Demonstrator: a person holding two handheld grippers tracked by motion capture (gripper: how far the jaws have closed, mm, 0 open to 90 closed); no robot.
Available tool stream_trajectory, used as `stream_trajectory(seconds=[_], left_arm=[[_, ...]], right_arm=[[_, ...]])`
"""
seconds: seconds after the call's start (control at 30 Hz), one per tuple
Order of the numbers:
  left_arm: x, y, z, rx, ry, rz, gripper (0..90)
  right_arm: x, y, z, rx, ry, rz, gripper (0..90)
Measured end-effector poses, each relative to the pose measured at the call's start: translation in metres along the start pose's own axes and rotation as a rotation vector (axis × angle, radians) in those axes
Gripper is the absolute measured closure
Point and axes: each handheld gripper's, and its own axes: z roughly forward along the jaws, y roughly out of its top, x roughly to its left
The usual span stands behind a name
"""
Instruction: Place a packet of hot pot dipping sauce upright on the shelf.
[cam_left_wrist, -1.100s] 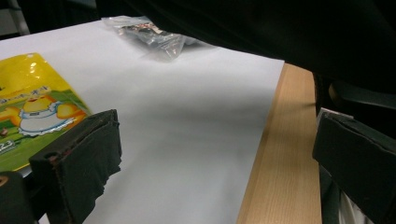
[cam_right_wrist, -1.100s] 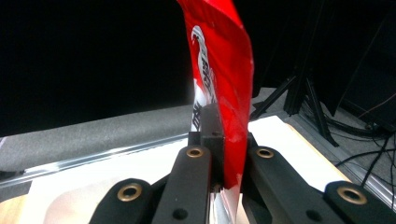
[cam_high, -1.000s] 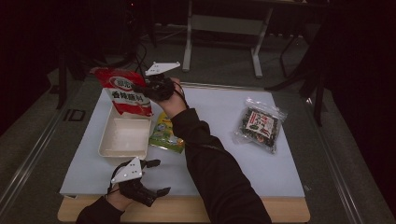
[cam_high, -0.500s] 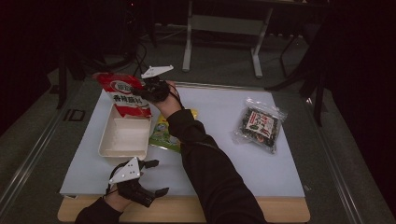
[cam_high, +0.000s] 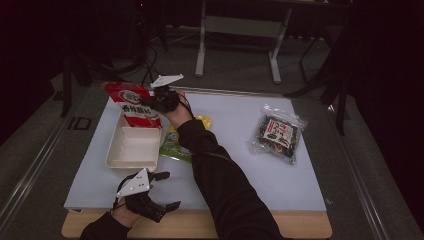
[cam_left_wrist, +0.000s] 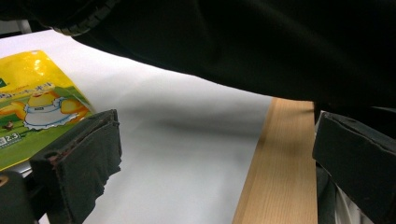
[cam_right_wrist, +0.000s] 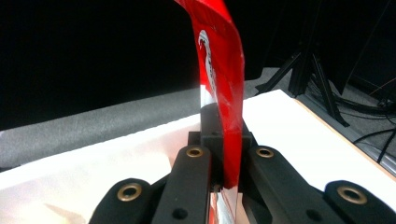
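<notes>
Table: white mat on a wood top, big items first.

Tray, white and seemingly empty, sits left of centre, long axis running away from the person. Dark bag lies well apart at the right. Yellow-green bag lies flat just right of the tray, partly under the right sleeve; it also shows at the left edge of the left gripper view.

Red bag is at the tray's far end, its lower edge overlapping the rim, its long axis roughly in line with the tray's.

Right gripper: reached across to the far left, jaws pressed together on the red bag's edge. Right gripper view confirms it: the red film stands up from between the closed jaws.

Left gripper: jaws spread wide, nothing between them, parked at the near edge just short of the tray.

Key relation: the tray lies directly toward the person from the held bag, so a short pull back and down looks likely to land it inside. The right hand has it; the left is nearer the tray's near end if steadying is needed.
</notes>
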Motion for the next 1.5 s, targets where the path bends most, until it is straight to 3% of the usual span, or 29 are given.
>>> stream_trajectory(seconds=[0.43, 0.53, 0.63, 0.87, 0.97, 1.13, 1.5], left_arm=[[0.0, -0.001, 0.002, 0.008, -0.002, 0.0, 2.0], [-0.001, 0.0, 0.002, 0.009, -0.005, 0.004, 2.0], [0.0, -0.001, 0.002, 0.007, -0.004, 0.001, 2.0], [0.0, 0.0, 0.004, 0.011, -0.009, 0.002, 2.0], [0.0, 0.0, 0.005, 0.014, -0.011, 0.002, 2.0], [-0.001, 0.001, 0.007, 0.013, -0.018, 0.007, 2.0], [-0.002, 0.003, 0.018, 0.028, -0.048, 0.019, 2.0]], right_arm=[[0.0, -0.005, 0.0, -0.014, -0.006, 0.027, 89.9], [0.0, -0.013, 0.004, 0.031, -0.018, 0.009, 89.7], [-0.004, -0.019, 0.002, 0.018, -0.008, 0.049, 89.3], [-0.002, -0.02, -0.003, 0.082, -0.036, 0.041, 75.2], [0.001, -0.018, -0.01, 0.101, -0.058, 0.036, 68.7], [0.003, -0.015, -0.026, 0.088, -0.07, 0.047, 63.9], [0.007, -0.019, -0.062, 0.075, -0.105, 0.055, 64.3]])
